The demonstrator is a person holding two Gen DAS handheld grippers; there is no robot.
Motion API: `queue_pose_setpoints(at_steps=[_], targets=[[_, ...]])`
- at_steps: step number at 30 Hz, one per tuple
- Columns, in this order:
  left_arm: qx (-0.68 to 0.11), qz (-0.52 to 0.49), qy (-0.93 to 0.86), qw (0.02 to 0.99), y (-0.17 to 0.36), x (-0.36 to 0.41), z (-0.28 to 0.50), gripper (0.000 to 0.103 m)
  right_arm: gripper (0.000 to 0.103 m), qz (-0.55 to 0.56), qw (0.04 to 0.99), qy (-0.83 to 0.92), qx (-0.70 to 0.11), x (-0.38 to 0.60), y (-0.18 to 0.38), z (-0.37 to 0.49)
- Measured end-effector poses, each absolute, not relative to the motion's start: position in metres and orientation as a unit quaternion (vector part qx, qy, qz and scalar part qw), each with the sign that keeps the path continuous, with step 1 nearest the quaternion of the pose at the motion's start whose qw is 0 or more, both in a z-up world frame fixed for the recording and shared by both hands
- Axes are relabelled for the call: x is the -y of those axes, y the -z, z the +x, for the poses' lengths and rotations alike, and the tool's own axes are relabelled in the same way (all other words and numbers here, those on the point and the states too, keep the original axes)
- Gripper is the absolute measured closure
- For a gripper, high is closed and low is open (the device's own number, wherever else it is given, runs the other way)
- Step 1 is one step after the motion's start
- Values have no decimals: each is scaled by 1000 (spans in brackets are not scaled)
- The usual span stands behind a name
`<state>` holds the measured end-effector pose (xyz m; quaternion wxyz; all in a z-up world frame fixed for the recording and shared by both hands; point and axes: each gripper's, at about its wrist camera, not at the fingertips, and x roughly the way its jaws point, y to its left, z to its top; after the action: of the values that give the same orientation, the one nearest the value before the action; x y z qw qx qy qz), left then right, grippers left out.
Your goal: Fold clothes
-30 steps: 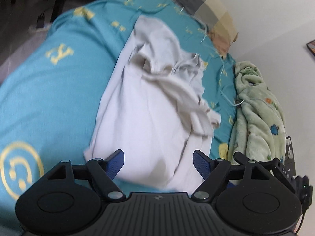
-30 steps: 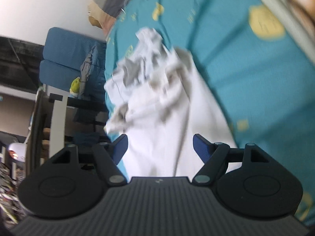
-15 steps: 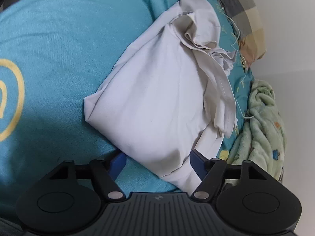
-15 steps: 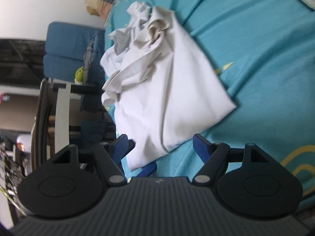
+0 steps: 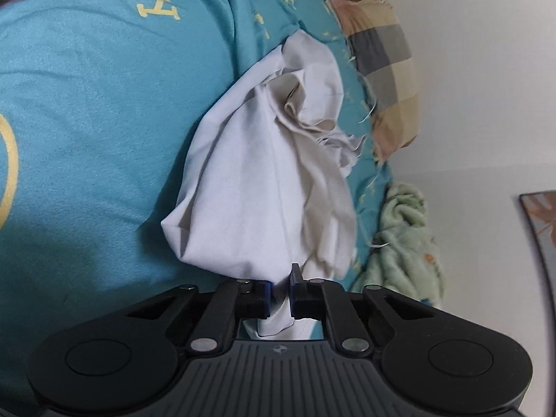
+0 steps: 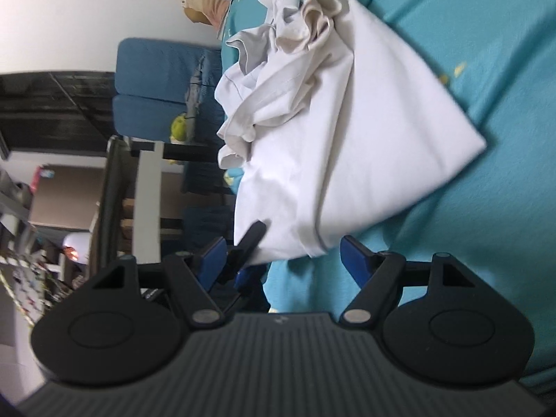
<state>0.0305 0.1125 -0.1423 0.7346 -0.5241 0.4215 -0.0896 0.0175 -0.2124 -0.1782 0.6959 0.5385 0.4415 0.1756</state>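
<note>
On the teal bed (image 5: 104, 139), white garment (image 5: 264, 180) lies lengthwise away from the left tool (image 5: 279, 292), bunched end toward the checked pillow (image 5: 382, 55). Left tool closing, near hem pinched between its pads. Right tool (image 6: 283, 253) wide open, gripping nothing.

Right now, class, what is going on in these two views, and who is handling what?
A person holding a claw in each hand is starting to fold a crumpled white cotton garment that lies on a teal bedspread with yellow print. The left claw is closing on the garment's near edge, with cloth pinched between its blue pads. The right claw is wide open at another near corner of the garment, gripping nothing. No fold has been made yet.
</note>
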Motion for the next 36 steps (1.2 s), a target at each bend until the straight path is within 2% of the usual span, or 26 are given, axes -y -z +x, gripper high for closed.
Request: queue_pose_setpoints(at_steps=[12, 20, 28, 30, 31, 32, 33, 34, 35, 36], targets=[[-394, -539, 102, 738, 137, -113, 28, 95, 28, 626, 683, -80, -368, 245, 200, 21], [-391, -544, 101, 735, 137, -119, 22, 95, 31, 657, 677, -38, -329, 269, 207, 13], [-405, -539, 84, 733, 140, -119, 24, 94, 33, 609, 685, -56, -397, 249, 207, 16], [-410, -538, 79, 732, 140, -119, 26, 93, 40, 603, 684, -60, -407, 244, 209, 14], [-413, -537, 76, 731, 141, -118, 27, 88, 48, 598, 687, -62, -409, 243, 208, 15], [-416, -538, 72, 730, 142, -119, 27, 79, 62, 591, 691, -64, -410, 242, 206, 16], [-419, -538, 70, 728, 142, -118, 28, 74, 71, 581, 701, -63, -409, 242, 203, 17], [-423, -539, 69, 725, 143, -117, 30, 60, 88, 574, 708, -62, -407, 242, 200, 17], [-428, -537, 66, 724, 144, -117, 31, 50, 92, 566, 715, -61, -405, 242, 197, 17], [-434, -534, 62, 723, 145, -117, 32, 46, 93, 560, 721, -61, -402, 242, 195, 17]])
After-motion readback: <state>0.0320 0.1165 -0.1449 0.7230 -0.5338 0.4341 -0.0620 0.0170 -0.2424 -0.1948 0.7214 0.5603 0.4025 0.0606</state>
